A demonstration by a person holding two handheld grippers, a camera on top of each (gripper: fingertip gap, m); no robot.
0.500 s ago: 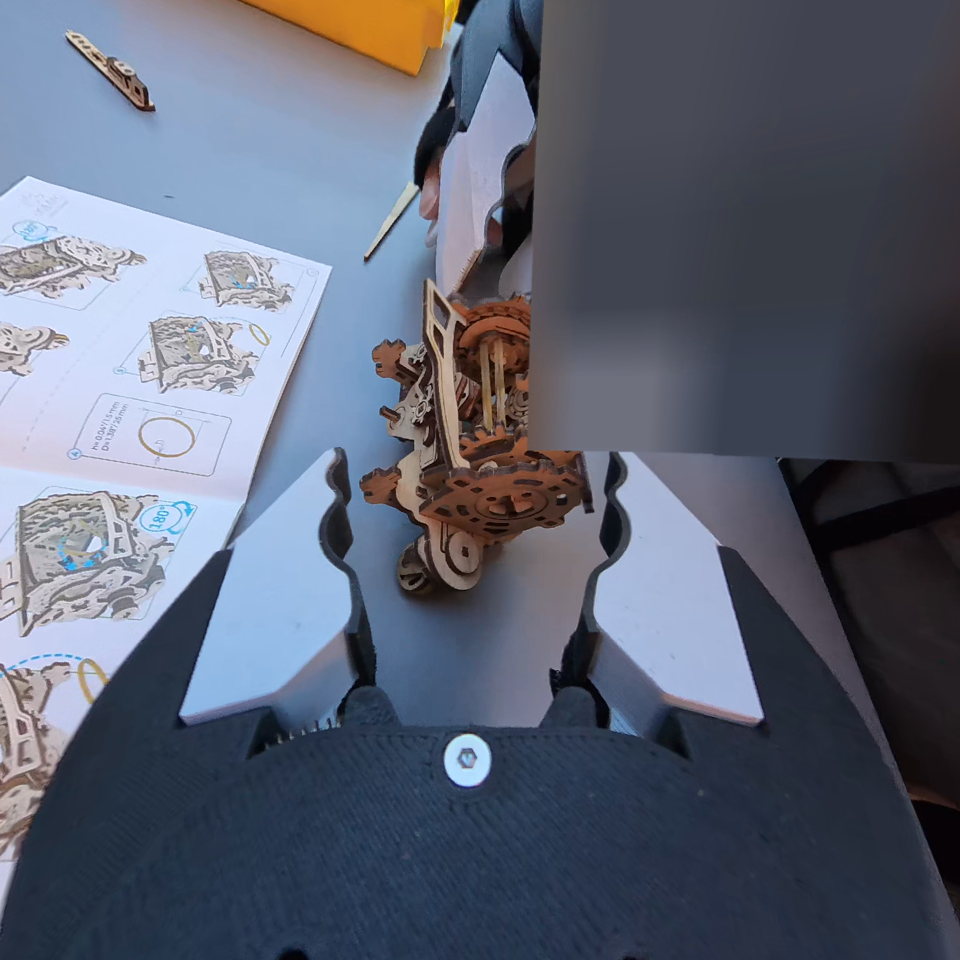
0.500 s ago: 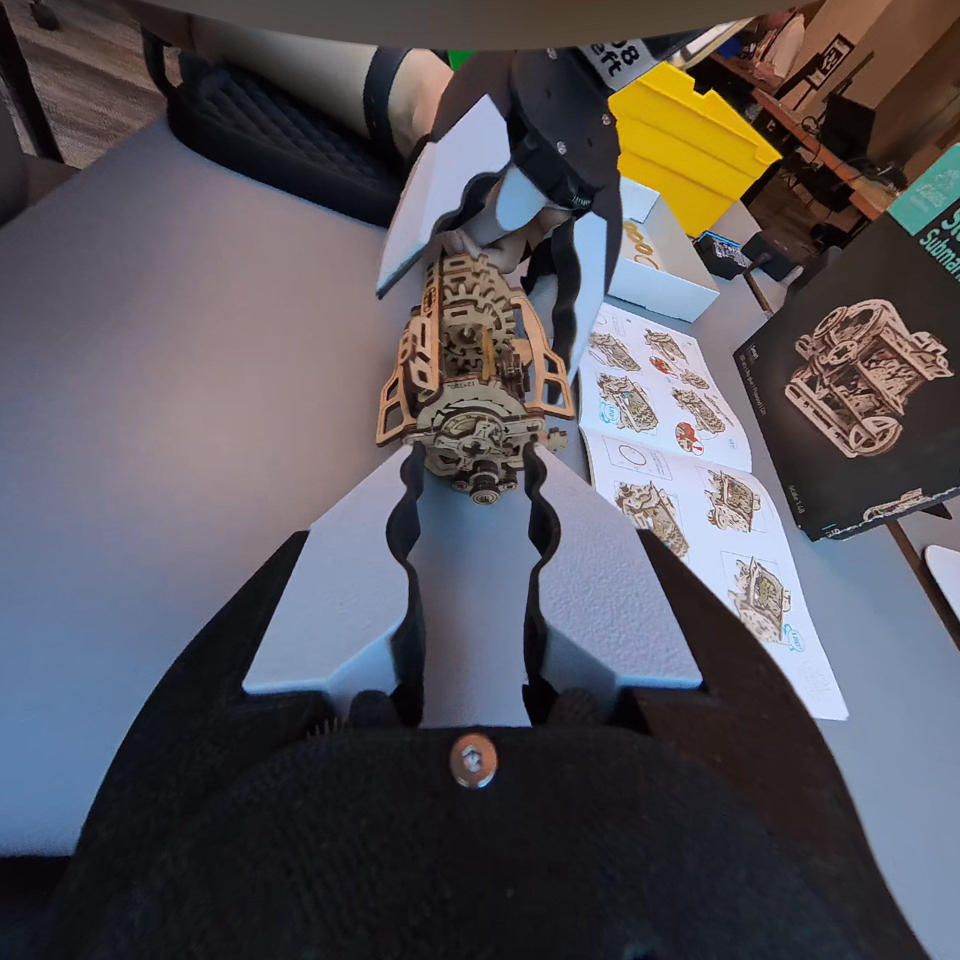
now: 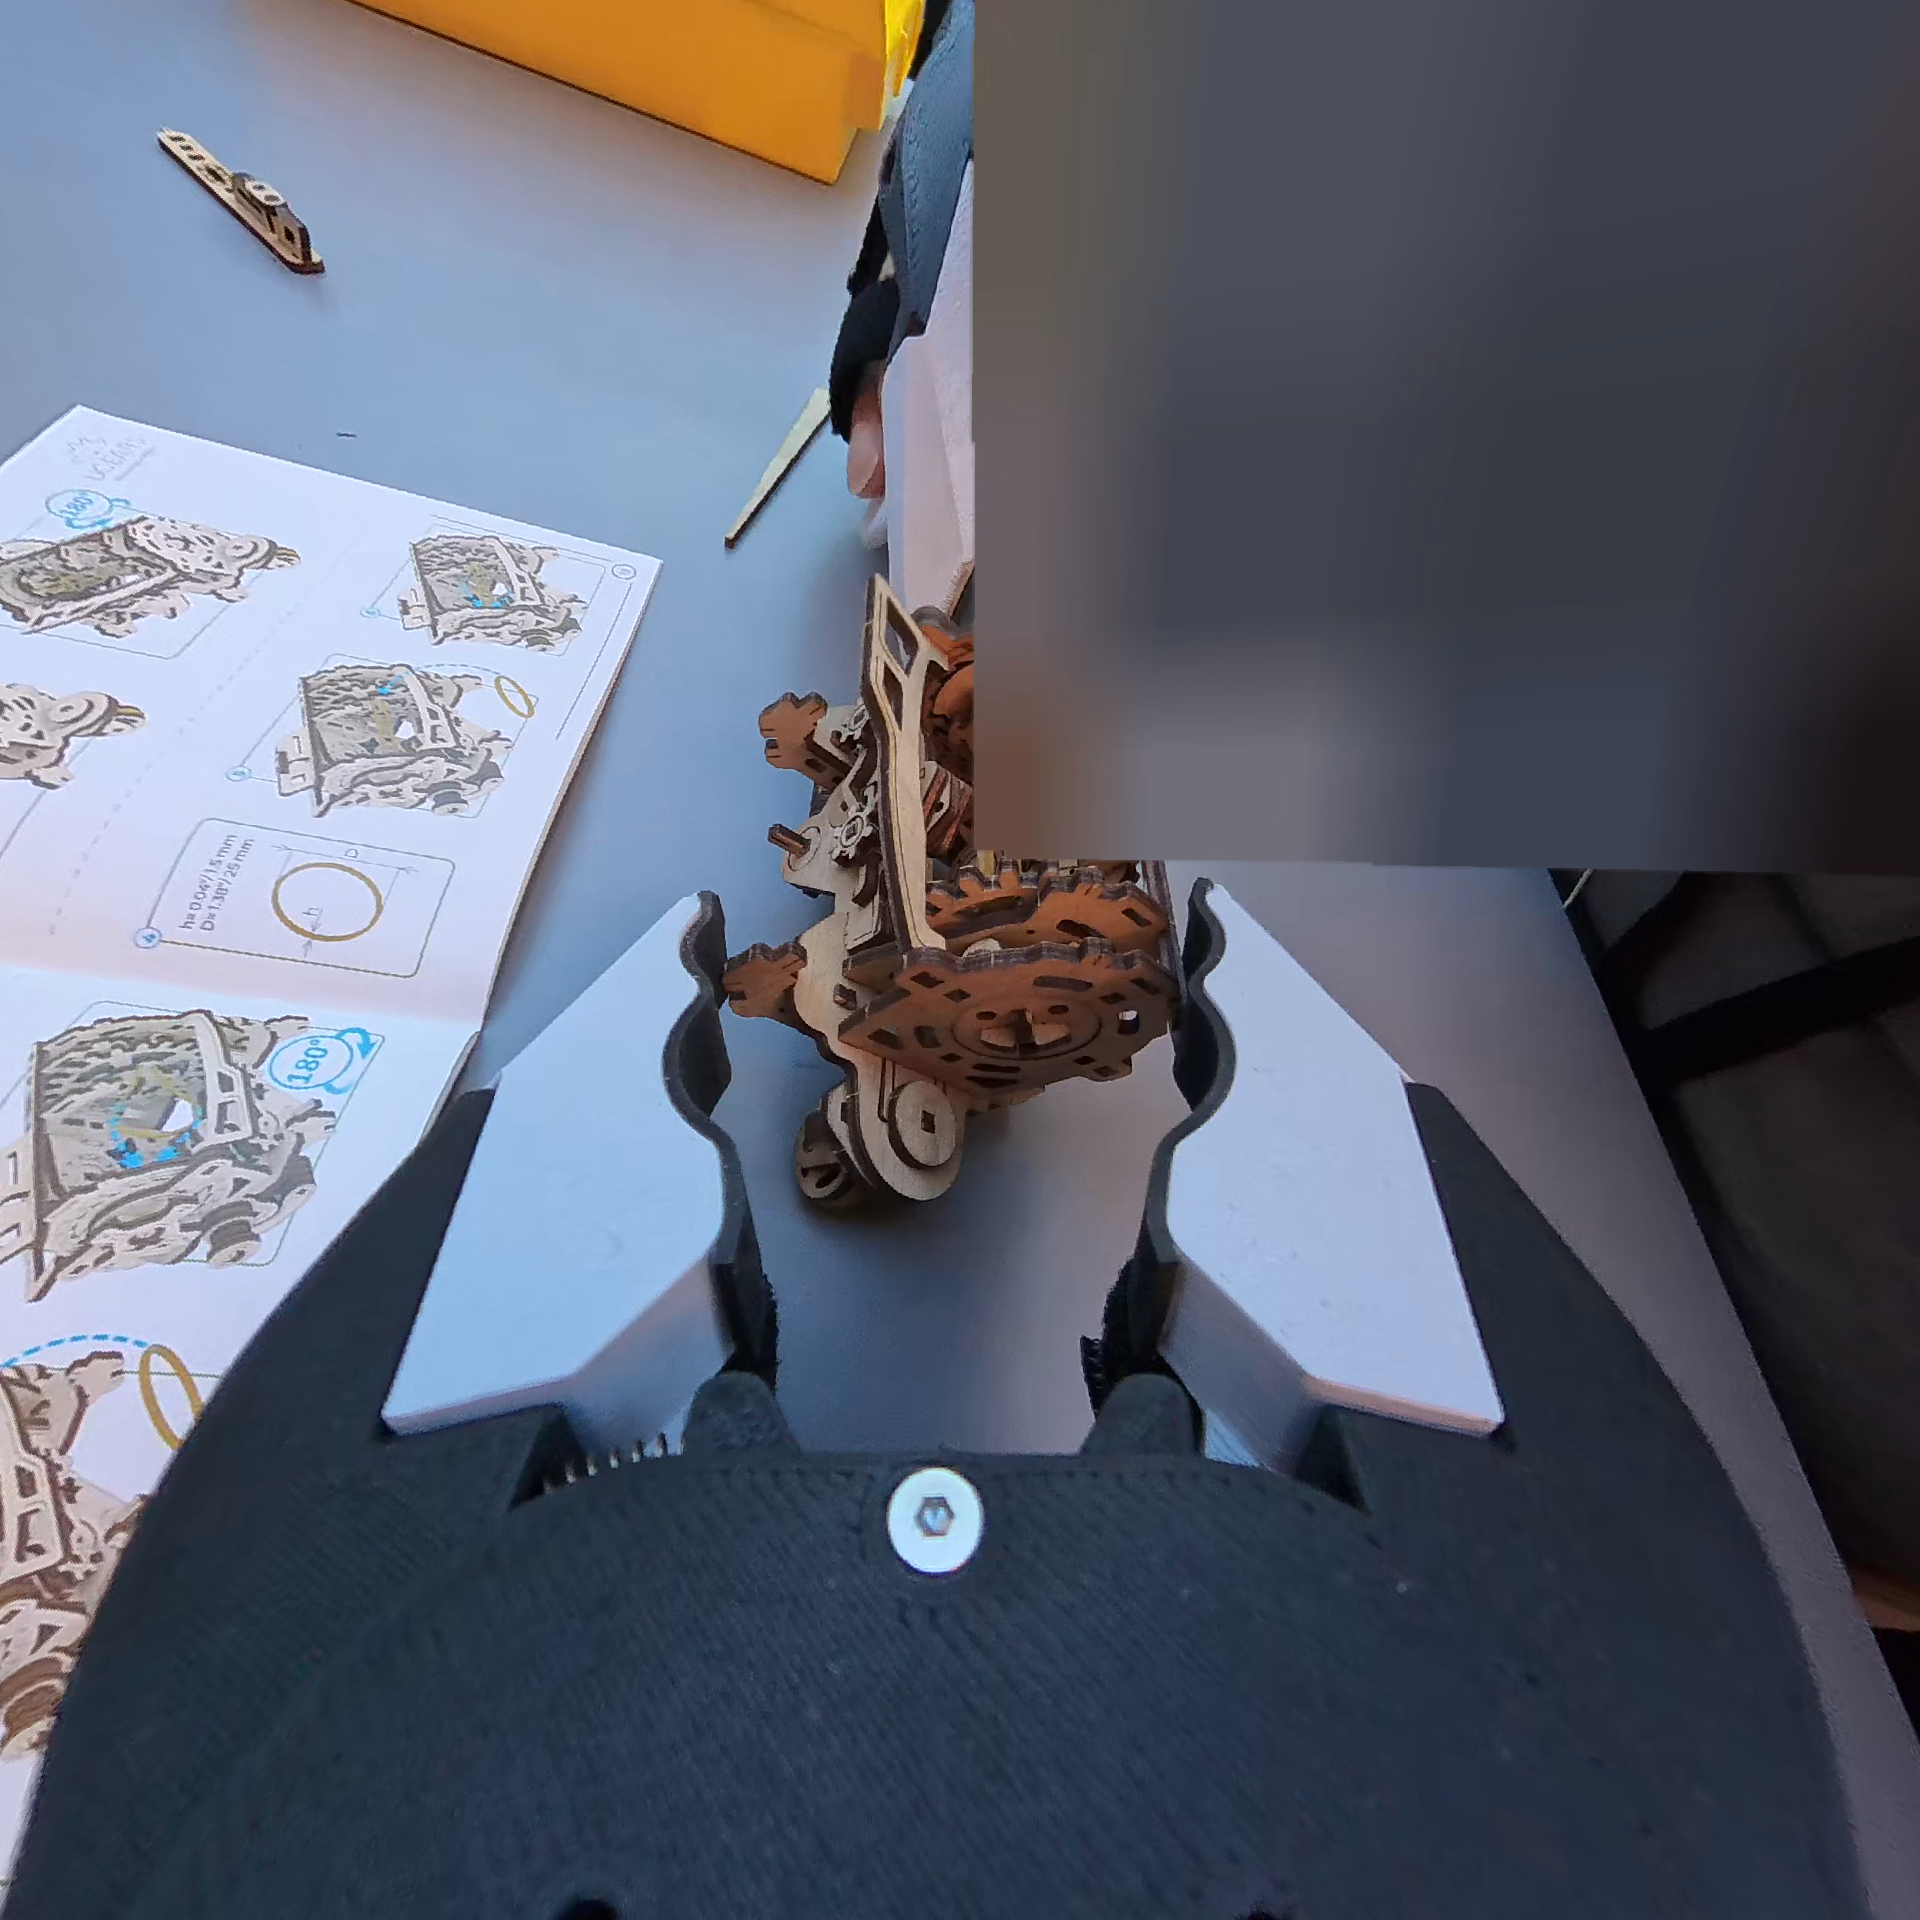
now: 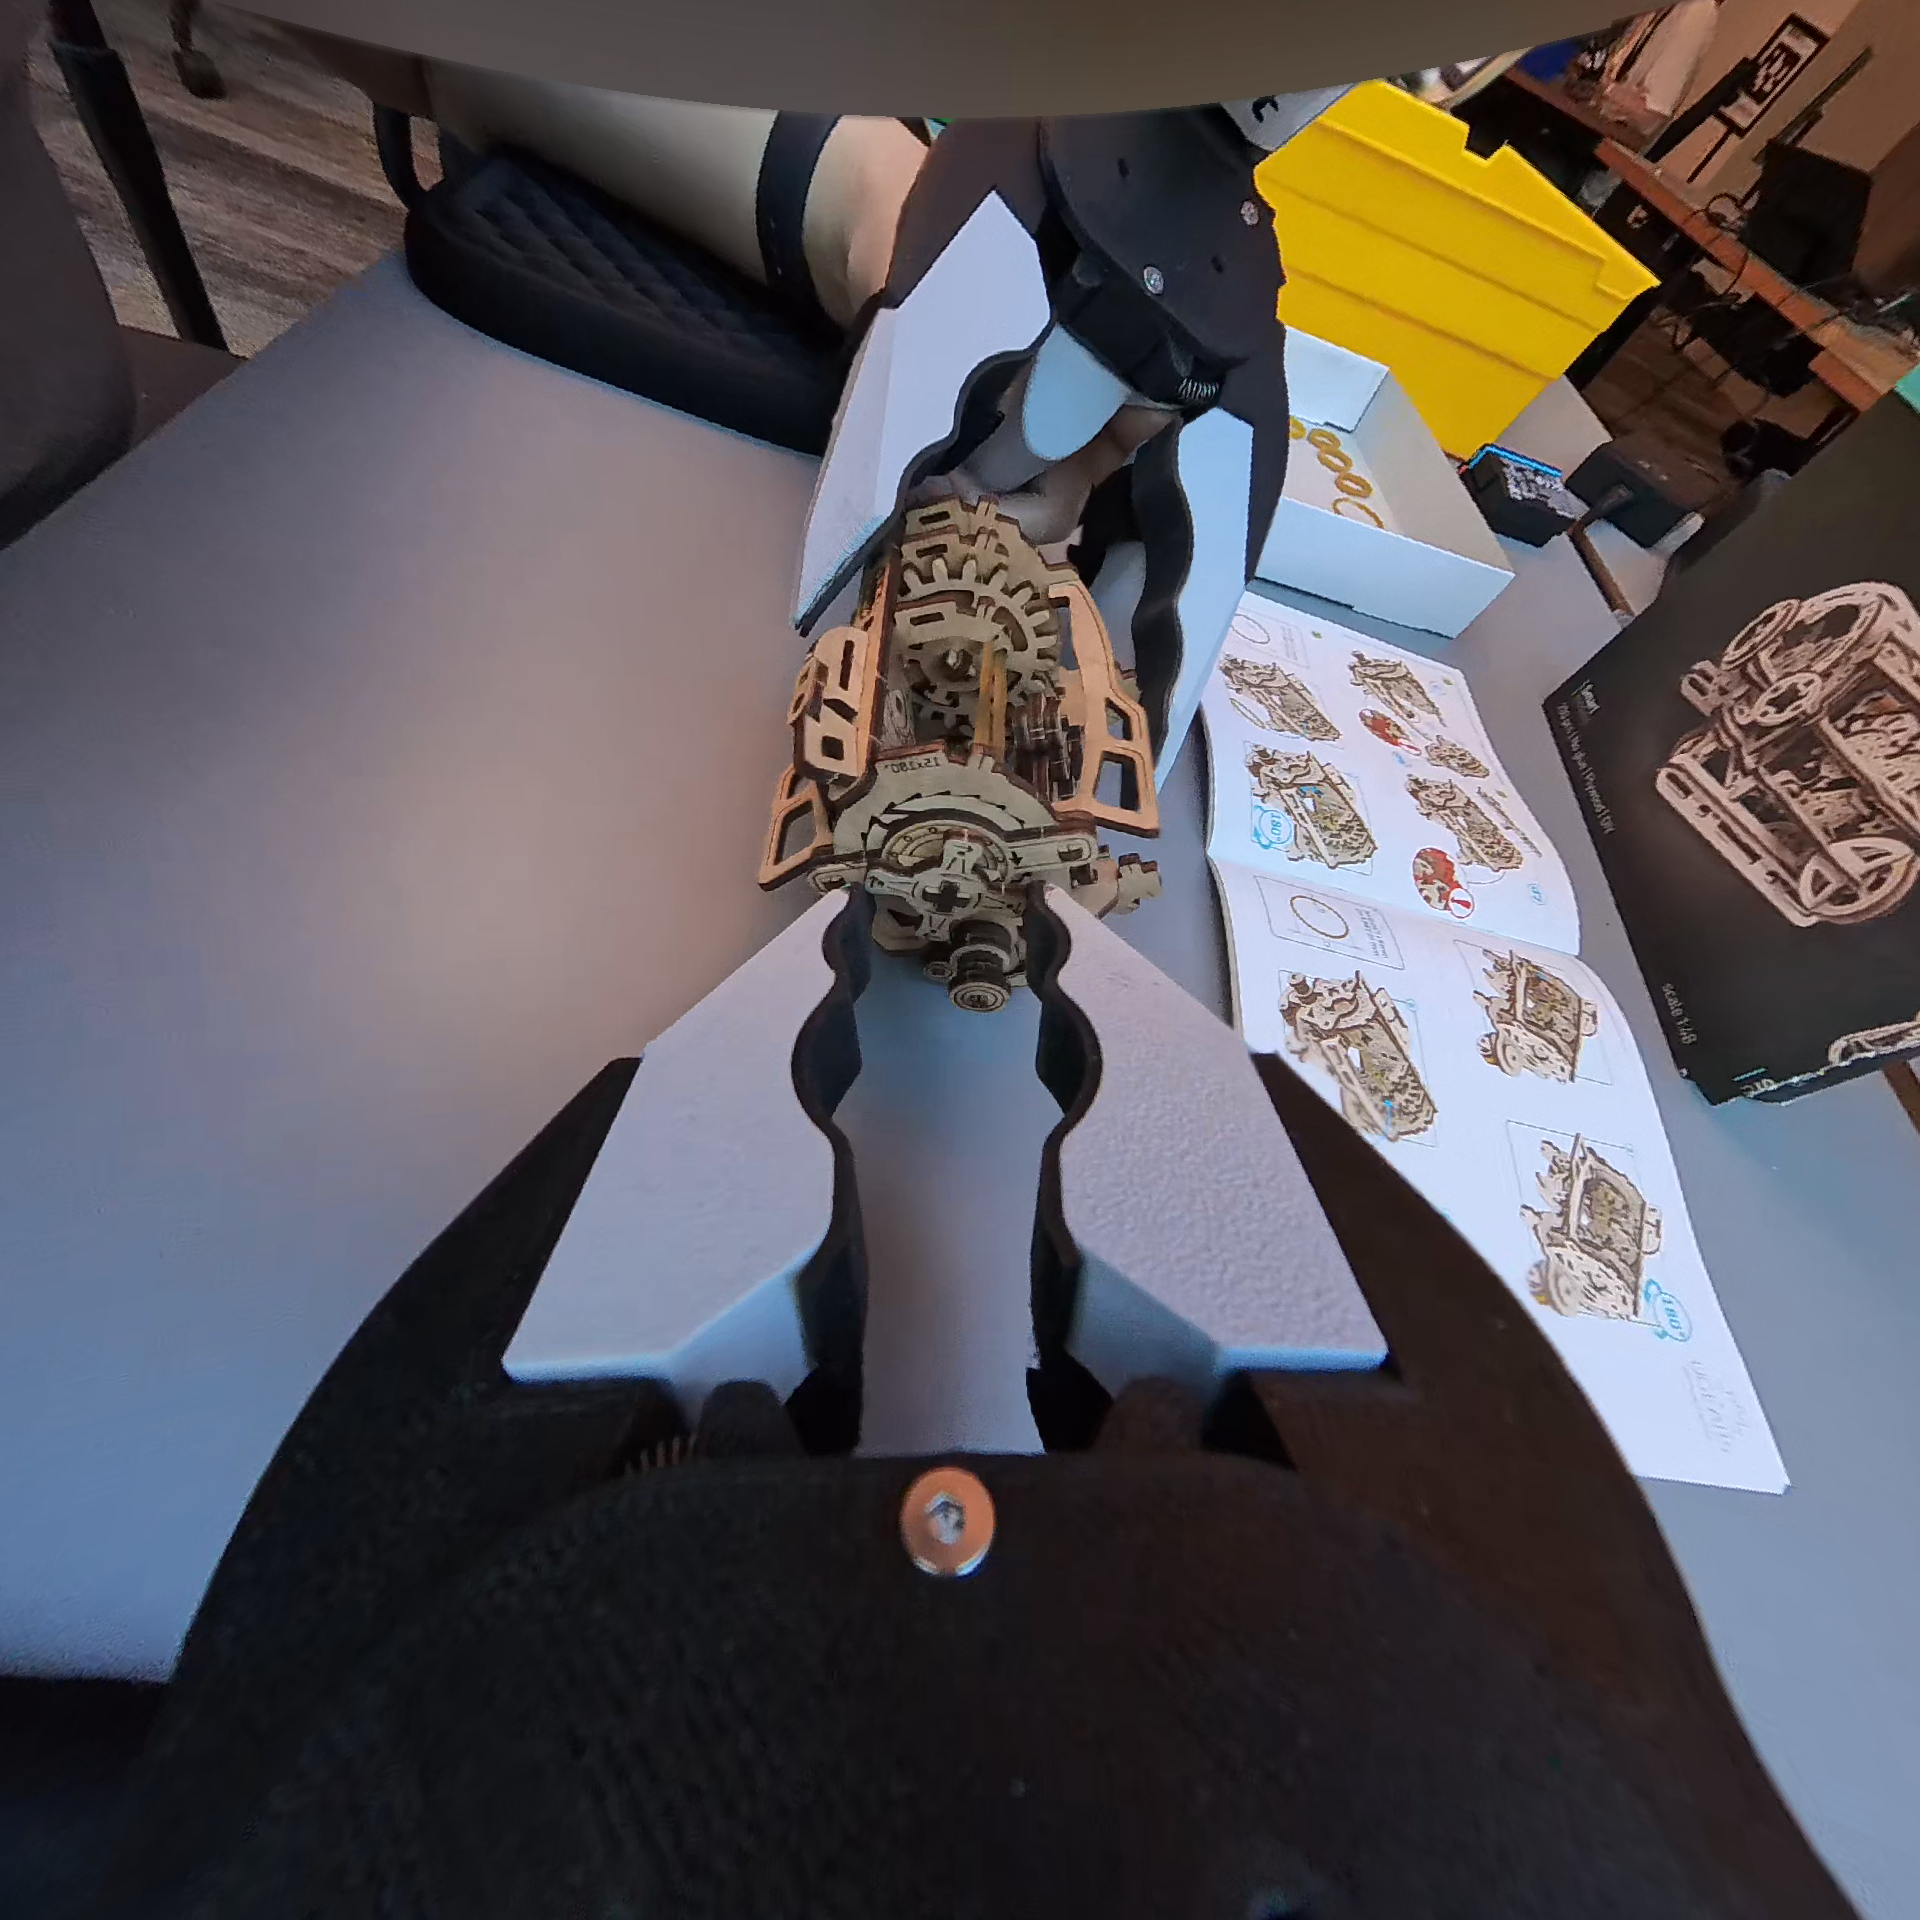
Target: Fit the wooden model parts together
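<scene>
A wooden gear model [image 4: 966, 748] lies lengthwise between my two grippers over the grey table [image 4: 364, 831]. My right gripper [image 4: 945, 914] is shut on the model's near hub end. My left gripper [image 3: 951, 935] has wide jaws around the model's other end [image 3: 997, 997], and its pads touch both sides. It shows from the front in the right wrist view [image 4: 987, 686]. A blurred patch hides the model's far part in the left wrist view.
An open instruction booklet [image 3: 260, 779] lies left of the model. A small wooden strip [image 3: 239, 203], a thin stick [image 3: 779, 478] and a yellow bin [image 3: 675, 62] lie beyond. A white box [image 4: 1382, 540] and a black box [image 4: 1766, 779] stand behind the booklet. The grippers' ends are close to 5 cm from one another.
My left gripper has moved forward so the model's end now sits between its fingertips, and its jaws have narrowed a little. The right gripper still holds the hub end.
</scene>
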